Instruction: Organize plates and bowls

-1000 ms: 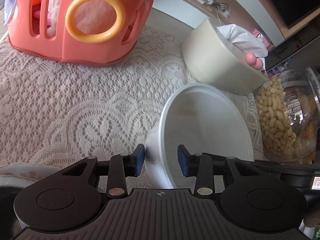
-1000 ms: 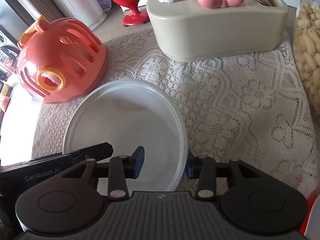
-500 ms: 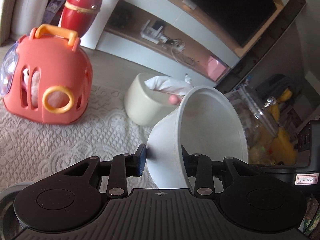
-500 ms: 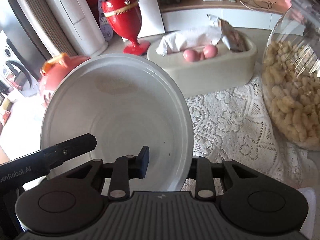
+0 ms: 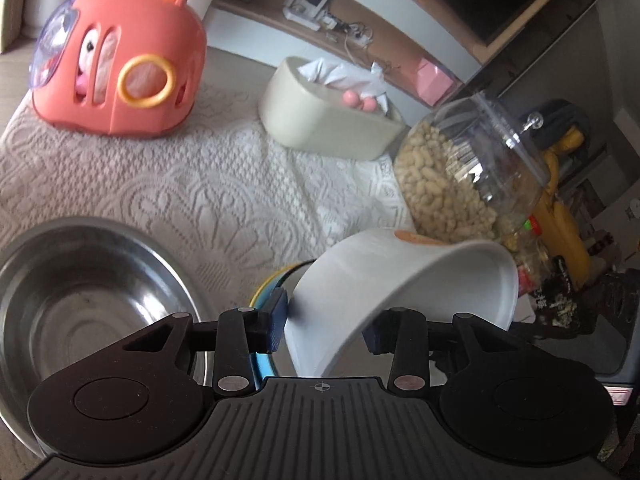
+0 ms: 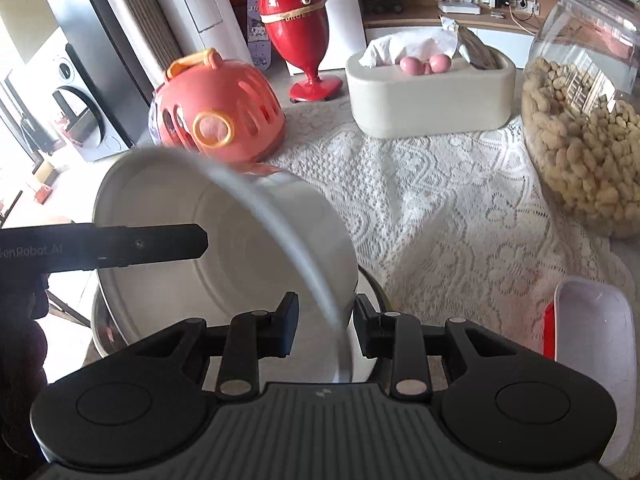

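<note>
- While the white bowl point(image 5: 404, 296) hangs tilted in the air above the lace tablecloth point(image 5: 208, 184), both grippers have hold of it from opposite sides of its rim.
- The right gripper point(image 6: 324, 330) is clamped tight on the bowl's wall — one pad inside, one outside.
- The left gripper point(image 5: 326, 326) straddles the far wall; its jaws are easing apart, with the wall between them and the pads touching it on both sides.
- In the right wrist view the left gripper's finger crosses the bowl's mouth from the left edge.
- The bowl's mouth faces sideways toward the right gripper, its base toward the peanut jar point(image 5: 468, 176).
- A steel bowl point(image 5: 80, 312) sits on the cloth to the lower left of the left gripper, open side up; the white bowl is to its right and higher, partly over a bowl with a yellow and blue rim point(image 5: 268, 284).
- The coming move likely turns on this: the steel bowl lies on the left gripper's side, so the white bowl must travel that way and level out to nest.
- A pink toy carrier point(image 5: 120, 60) and a cream tissue box point(image 5: 324, 120) stand farther back, well apart from the bowls.
</note>
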`<state>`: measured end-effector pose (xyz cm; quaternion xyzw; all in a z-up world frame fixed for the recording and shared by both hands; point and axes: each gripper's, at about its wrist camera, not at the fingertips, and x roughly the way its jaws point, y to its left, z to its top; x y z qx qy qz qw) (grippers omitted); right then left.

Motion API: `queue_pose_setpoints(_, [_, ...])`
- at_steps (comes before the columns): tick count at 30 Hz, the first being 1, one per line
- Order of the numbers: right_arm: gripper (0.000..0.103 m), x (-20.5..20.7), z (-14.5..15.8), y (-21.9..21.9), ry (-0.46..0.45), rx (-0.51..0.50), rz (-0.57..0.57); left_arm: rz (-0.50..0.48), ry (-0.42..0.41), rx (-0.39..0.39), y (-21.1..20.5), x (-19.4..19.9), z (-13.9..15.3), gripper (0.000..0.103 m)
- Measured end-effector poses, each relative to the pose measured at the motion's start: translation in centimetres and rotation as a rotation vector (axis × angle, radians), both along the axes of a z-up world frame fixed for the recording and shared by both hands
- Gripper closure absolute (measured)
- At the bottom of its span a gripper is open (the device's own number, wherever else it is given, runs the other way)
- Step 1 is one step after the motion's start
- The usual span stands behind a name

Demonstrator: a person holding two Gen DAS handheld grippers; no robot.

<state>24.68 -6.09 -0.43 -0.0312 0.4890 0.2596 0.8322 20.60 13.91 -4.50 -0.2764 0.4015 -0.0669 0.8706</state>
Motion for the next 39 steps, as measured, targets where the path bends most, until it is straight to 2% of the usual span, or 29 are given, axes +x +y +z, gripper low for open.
queue_pose_setpoints(4, [0.073,-1.2,-0.6,-0.7,-0.064,0.007,-0.019,-0.015,0.016,0.04,-0.7,0.2,-1.6,0.072])
queue_pose_setpoints(9, [0.073,-1.8,-1.2,-0.3,-0.164,0.004,-0.023,0.001,-0.089,0.103,-0.8,-0.6,-0.7,0.074])
queue_pose_setpoints(11, [0.073,-1.8,-1.6,-0.5,-0.159,0.029,-0.033,0.009,-0.12,0.092,-0.6,-0.8,-0.6,0.074])
queue_pose_setpoints(14, [0.073,-1.2,-2.1,-1.8,-0.11,0.122,-0.087,0.022,-0.143,0.054,0.0,-1.0,-0.6,0.074])
queue_pose_setpoints(18, [0.075,-1.3,-2.4,-3.2,-0.064,0.221,-0.163,0.054,-0.138,0.031,0.7,-0.9,-0.7,0.074])
queue_pose_setpoints(24, [0.074,-1.9,-1.6,-3.2,-0.095,0.206,-0.186,0.033,-0.155,-0.044,1.3,-1.5,0.1,0.074])
queue_pose_setpoints(28, [0.074,-2.1,-1.0,-3.8,-0.128,0.189,-0.22,0.033,-0.117,0.017,1.1,-1.6,0.1,0.073])
queue_pose_setpoints(31, [0.074,-2.3,-0.9,-4.4,-0.131,0.182,-0.248,0.038,-0.088,-0.002,1.4,-1.6,-0.3,0.073])
queue_pose_setpoints(35, [0.074,-2.7,-0.6,-4.5,-0.141,0.204,-0.247,-0.007,-0.138,-0.104,1.8,-2.1,0.2,0.071])
queue_pose_setpoints(37, [0.068,-2.9,-0.4,-4.2,-0.148,0.212,-0.23,-0.011,-0.157,-0.098,1.9,-2.5,0.6,0.072])
queue_pose_setpoints(39, [0.068,-3.2,-0.1,-3.9,-0.172,0.202,-0.218,0.02,-0.143,-0.084,2.4,-3.1,0.8,0.072])
